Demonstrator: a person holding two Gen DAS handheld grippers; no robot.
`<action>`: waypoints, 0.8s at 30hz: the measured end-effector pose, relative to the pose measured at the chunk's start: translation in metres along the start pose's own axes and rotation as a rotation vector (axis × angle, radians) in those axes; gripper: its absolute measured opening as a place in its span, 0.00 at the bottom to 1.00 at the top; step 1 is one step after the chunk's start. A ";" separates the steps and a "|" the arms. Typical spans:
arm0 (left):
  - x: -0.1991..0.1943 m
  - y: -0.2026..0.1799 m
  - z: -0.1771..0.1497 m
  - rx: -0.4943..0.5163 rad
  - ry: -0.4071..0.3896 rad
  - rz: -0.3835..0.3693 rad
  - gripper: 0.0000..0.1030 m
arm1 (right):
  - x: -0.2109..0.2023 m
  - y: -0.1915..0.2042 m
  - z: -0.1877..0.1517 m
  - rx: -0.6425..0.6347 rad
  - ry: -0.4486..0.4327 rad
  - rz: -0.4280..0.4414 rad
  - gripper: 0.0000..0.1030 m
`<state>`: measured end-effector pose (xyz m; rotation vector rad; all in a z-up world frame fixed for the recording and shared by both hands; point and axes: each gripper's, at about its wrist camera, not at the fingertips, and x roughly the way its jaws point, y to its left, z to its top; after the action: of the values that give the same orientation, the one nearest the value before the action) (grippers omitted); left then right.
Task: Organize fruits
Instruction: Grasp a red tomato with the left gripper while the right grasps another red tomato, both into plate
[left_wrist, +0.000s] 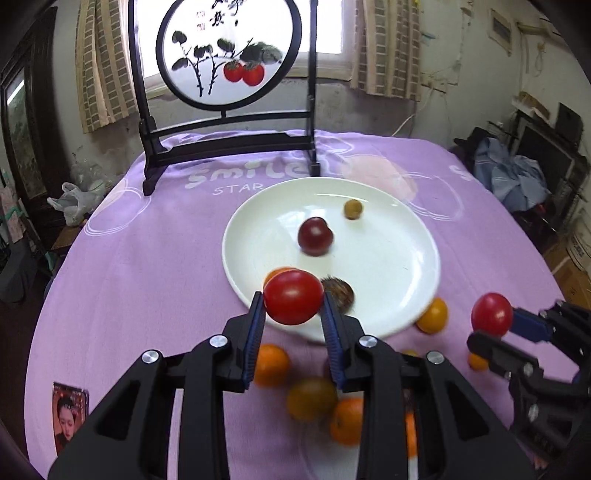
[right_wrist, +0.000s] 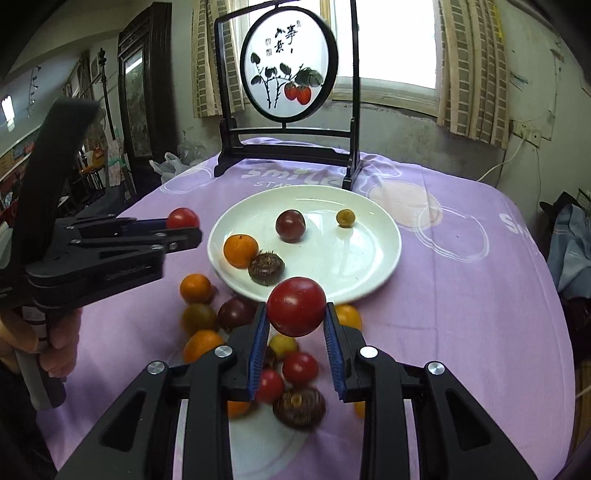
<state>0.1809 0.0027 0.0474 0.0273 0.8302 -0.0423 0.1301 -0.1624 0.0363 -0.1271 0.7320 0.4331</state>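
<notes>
Above the worktop's near pile, the left gripper (left_wrist: 293, 301) clamps one tomato (left_wrist: 293, 296), the right gripper (right_wrist: 295, 310) another tomato (right_wrist: 296, 306); each should cross the plate (right_wrist: 373, 266) rim, lower, then release gently.

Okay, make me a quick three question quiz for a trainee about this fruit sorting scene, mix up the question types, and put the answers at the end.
1. True or false: both grippers hold a red tomato.
2. How many fruits lie on the white plate?
   A. two  B. four  C. six
3. Fill in: the loose fruits not yet sorted lie on the ______ tablecloth.

Key
1. True: the left gripper is shut on a red tomato, and the right gripper on another red tomato.
2. B: an orange fruit, a brown rough fruit, a dark red fruit and a small olive fruit.
3. Purple tablecloth.
</notes>
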 end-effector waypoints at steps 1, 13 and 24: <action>0.010 0.001 0.006 -0.011 0.017 0.009 0.29 | 0.009 0.001 0.003 0.000 0.014 -0.001 0.29; 0.094 0.010 0.043 -0.033 0.113 0.108 0.30 | 0.076 -0.013 0.009 0.101 0.116 0.040 0.31; 0.062 0.009 0.029 -0.042 0.074 0.101 0.72 | 0.039 -0.030 0.009 0.138 0.043 0.051 0.53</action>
<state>0.2439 0.0084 0.0213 0.0318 0.9022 0.0719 0.1742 -0.1737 0.0159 0.0120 0.8062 0.4282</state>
